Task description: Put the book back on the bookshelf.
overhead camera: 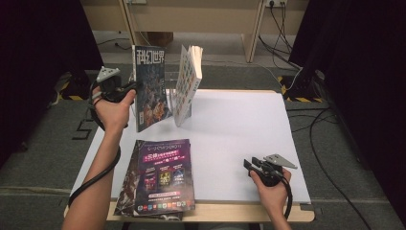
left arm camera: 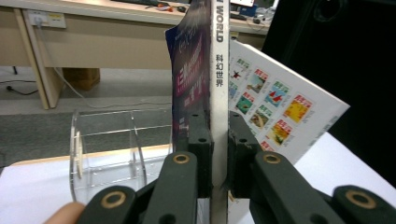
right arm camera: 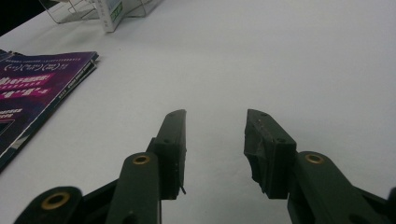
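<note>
Upright at the upper left of the frame, the magazine (overhead camera: 151, 88) is pinched by its spine in the left gripper (left arm camera: 217, 140), just beside the clear rack (left arm camera: 107, 149). Next likely comes lowering it into a slot. The right gripper (right arm camera: 215, 144) rests spread apart, holding nothing, at the lower right.
</note>
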Action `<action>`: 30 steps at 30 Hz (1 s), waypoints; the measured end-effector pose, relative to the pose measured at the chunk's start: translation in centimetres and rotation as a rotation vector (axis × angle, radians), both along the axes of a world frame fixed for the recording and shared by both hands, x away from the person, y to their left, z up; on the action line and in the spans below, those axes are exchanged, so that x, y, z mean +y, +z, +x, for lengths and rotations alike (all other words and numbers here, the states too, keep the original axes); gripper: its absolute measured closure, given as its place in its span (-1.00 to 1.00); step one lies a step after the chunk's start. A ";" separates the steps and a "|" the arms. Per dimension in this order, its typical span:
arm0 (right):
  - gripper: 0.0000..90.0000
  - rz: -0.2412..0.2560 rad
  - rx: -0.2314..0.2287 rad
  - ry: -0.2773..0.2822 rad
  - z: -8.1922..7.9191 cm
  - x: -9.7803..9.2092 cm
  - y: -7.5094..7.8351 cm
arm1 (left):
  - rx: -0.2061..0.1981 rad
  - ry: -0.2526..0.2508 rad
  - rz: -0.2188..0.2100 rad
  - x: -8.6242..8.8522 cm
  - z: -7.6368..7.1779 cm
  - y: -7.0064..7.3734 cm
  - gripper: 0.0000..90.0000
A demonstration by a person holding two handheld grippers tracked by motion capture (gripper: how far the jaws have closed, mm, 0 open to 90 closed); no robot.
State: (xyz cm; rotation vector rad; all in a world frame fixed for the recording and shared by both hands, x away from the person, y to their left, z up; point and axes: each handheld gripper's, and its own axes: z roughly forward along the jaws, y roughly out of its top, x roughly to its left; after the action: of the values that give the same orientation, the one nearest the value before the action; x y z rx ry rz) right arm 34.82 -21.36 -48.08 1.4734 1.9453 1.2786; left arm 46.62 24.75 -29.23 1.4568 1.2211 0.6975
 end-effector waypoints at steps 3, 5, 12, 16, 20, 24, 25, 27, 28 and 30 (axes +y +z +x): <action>0.31 -0.003 -0.002 0.001 0.0 0.0 0.0 | -0.003 0.004 -0.001 0.1 0.3 -0.1 0.84; 0.31 0.000 -0.002 0.002 0.0 0.0 0.0 | -0.009 0.009 -0.003 0.1 0.5 -0.1 0.84; 0.31 0.004 -0.006 0.000 0.1 -0.1 -0.1 | -0.017 0.017 0.003 -0.1 1.6 -0.1 0.84; 0.31 0.003 -0.001 0.000 0.1 -0.1 -0.1 | -0.020 0.025 0.006 -0.3 2.1 -0.1 0.84; 0.31 0.007 0.000 -0.002 0.1 -0.2 -0.1 | -0.010 0.035 0.010 -0.2 2.7 -0.2 0.84; 0.31 0.008 0.001 -0.005 0.1 -0.3 0.0 | -0.005 0.043 0.014 -0.1 3.2 -0.3 0.84; 0.32 0.008 0.000 -0.007 0.1 -0.3 0.0 | -0.002 0.041 0.017 -0.1 3.2 -0.3 0.84; 0.31 0.006 0.001 -0.005 0.1 -0.3 -0.1 | 0.003 0.043 0.016 -0.1 3.4 -0.4 0.84; 0.31 0.006 0.002 -0.004 0.1 -0.2 -0.1 | 0.005 0.044 0.016 0.0 3.5 -0.4 0.84; 0.31 0.008 0.004 -0.002 0.1 -0.2 -0.1 | 0.011 0.041 0.010 0.1 3.7 -0.4 0.84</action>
State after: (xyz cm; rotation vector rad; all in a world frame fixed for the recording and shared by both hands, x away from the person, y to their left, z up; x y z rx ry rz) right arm 34.96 -21.55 -48.23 1.4824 1.9426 1.2854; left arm 50.33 24.88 -29.66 1.4490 1.2605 0.7260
